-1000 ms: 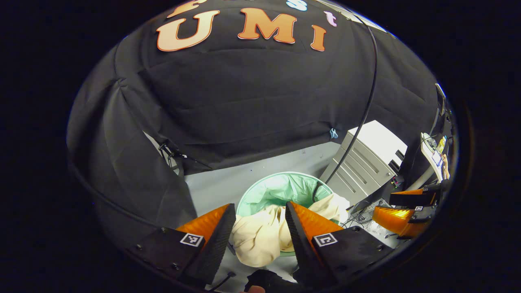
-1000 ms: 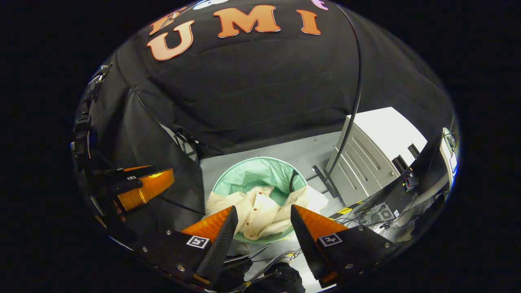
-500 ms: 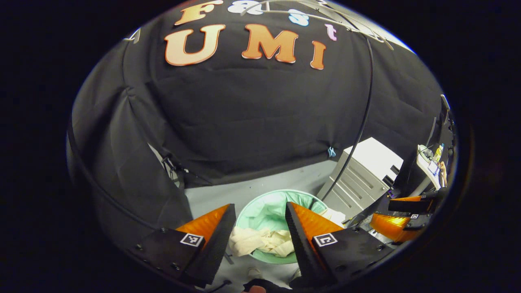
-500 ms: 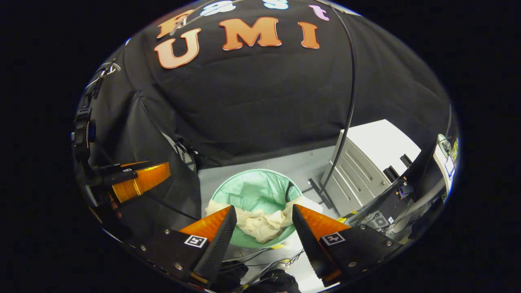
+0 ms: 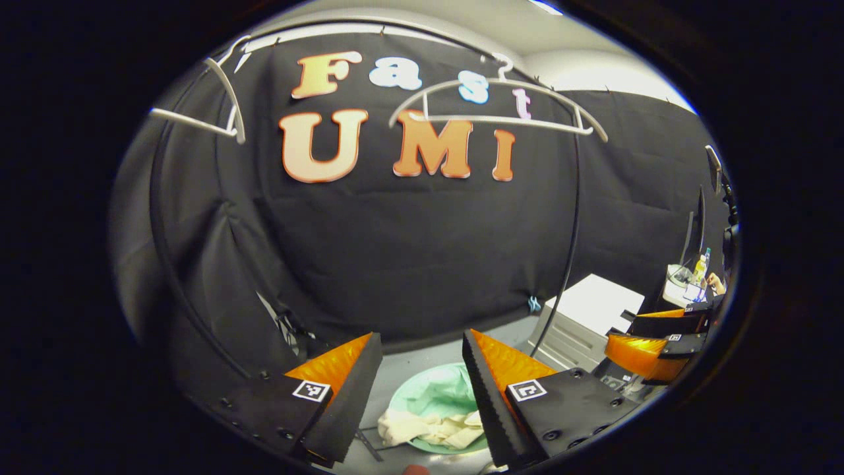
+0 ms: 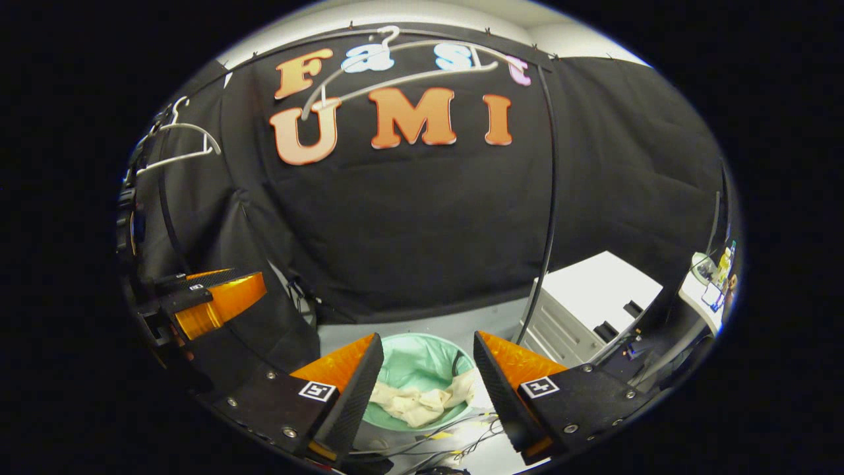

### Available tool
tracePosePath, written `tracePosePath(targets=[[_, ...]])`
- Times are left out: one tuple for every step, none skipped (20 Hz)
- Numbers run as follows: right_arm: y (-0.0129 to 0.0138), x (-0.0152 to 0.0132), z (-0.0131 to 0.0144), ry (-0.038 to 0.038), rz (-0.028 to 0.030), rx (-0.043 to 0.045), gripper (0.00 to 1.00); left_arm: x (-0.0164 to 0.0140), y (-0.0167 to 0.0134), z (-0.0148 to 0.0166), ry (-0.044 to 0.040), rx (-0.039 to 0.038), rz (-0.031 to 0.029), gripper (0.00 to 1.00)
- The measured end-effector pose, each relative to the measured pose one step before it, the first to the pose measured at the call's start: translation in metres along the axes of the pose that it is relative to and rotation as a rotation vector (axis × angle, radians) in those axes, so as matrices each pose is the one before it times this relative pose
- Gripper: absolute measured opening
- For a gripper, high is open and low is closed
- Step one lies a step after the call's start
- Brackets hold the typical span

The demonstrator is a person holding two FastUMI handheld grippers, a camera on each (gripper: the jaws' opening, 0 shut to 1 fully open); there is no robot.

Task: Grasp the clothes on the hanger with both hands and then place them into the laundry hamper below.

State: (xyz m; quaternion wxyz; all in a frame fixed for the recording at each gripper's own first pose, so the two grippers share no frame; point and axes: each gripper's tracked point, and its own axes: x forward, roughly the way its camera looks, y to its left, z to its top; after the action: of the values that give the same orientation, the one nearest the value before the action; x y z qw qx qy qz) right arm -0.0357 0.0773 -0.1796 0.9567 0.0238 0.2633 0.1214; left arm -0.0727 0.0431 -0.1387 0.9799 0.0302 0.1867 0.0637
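already in the hamper: garment down, both grippers empty

so, operator, your stock at this moment reads as follows.

item: clothes (image 5: 432, 425), cream-coloured, one crumpled heap. location: inside the laundry hamper (image 5: 435, 394), lying against its near rim, with a fold draped over the edge in the right gripper view (image 6: 422, 402). nothing is touching them.

item: laundry hamper (image 6: 422, 366), round, pale green liner, standing on the grey floor (image 5: 422, 359) beside a white cabinet (image 6: 593, 303).

item: left gripper (image 5: 419, 386). your fingers stand spread apart with nothing between them; the hamper shows through the gap, well below. the same gripper appears at the left edge of the right gripper view (image 6: 211, 300).

item: right gripper (image 6: 425, 389). fingers likewise parted and empty, held above the hamper. it shows too at the right edge of the left gripper view (image 5: 653, 336).

item: hanger (image 5: 498, 109), white, bare, hanging high in front of the booth wall. a second bare hanger (image 5: 211, 105) hangs off to the left.

status, as a judgement: the grasp and the drop look done, since the hanger is stripped and the garment sits in the hamper. what you may have left is little: perhaps tucking the draped fold fully inside.
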Motion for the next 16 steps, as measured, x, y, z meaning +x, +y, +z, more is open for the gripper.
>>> tracePosePath(targets=[[-0.00459,-0.01095,0.01229,-0.03412,-0.00642,-0.00483,0.86,-0.00769,0.00038,0.01053,-0.02861,-0.00510,0.00505,0.86],[-0.00243,-0.00982,0.01185,-0.02808,-0.00067,-0.00439,0.86,-0.00570,0.00146,0.00933,-0.02911,-0.00737,0.00985,0.85],[-0.00102,-0.00783,0.01167,-0.02513,0.00271,-0.00393,0.86,-0.00489,0.00196,0.01080,-0.02750,-0.00900,0.00714,0.83],[-0.00204,-0.00701,0.01071,-0.02383,0.00090,-0.00288,0.86,-0.00572,0.00127,0.01017,-0.02461,-0.00891,0.00768,0.84],[-0.00105,-0.00554,0.00954,-0.02456,0.00266,-0.00152,0.86,-0.00492,0.00069,0.00774,-0.02116,-0.00665,0.00750,0.86],[-0.00142,-0.00368,0.00908,-0.02327,0.00231,-0.00205,0.86,-0.00392,0.00087,0.00687,-0.01513,-0.00493,0.00751,0.87],[-0.00029,-0.00488,0.00816,-0.02137,0.00481,-0.00604,0.86,-0.00277,0.00030,0.00449,-0.00915,-0.00403,0.00504,0.84],[-0.00205,-0.00352,0.00949,-0.02039,0.00184,-0.00793,0.86,-0.00377,-0.00031,0.00584,-0.01359,-0.00500,0.00344,0.87],[-0.00384,-0.00448,0.00877,-0.02099,0.00170,-0.00731,0.86,-0.00456,0.00023,0.00941,-0.02125,-0.00428,0.00356,0.87],[-0.00327,-0.00292,0.00976,-0.02357,0.00026,-0.00428,0.86,-0.00227,0.00040,0.00773,-0.02150,0.00273,0.00232,0.87],[-0.00306,-0.00325,0.00867,-0.02000,-0.00058,-0.00431,0.86,-0.00241,0.00005,0.01017,-0.02296,0.00602,0.00404,0.87],[-0.00347,-0.00379,0.00678,-0.01688,-0.00202,-0.00008,0.86,-0.00169,-0.00031,0.00975,-0.01609,0.00105,0.00447,0.91],[-0.00530,-0.00695,0.00647,-0.01423,-0.00008,0.00433,0.86,0.00013,-0.00151,0.00409,-0.01084,0.00025,0.00263,0.91],[-0.00306,-0.00463,0.00633,-0.01283,0.00062,0.00739,0.86,-0.00207,-0.00129,0.00456,-0.00919,-0.00232,0.00071,0.90],[-0.00274,-0.00344,0.00590,-0.00974,-0.00182,0.00616,0.86,0.00141,-0.00308,0.00444,-0.00994,-0.00531,0.00021,0.88],[-0.00369,-0.00368,0.00815,-0.01673,-0.00056,0.00690,0.86,-0.00184,-0.00206,0.00576,-0.01123,-0.00848,-0.00285,0.88]])
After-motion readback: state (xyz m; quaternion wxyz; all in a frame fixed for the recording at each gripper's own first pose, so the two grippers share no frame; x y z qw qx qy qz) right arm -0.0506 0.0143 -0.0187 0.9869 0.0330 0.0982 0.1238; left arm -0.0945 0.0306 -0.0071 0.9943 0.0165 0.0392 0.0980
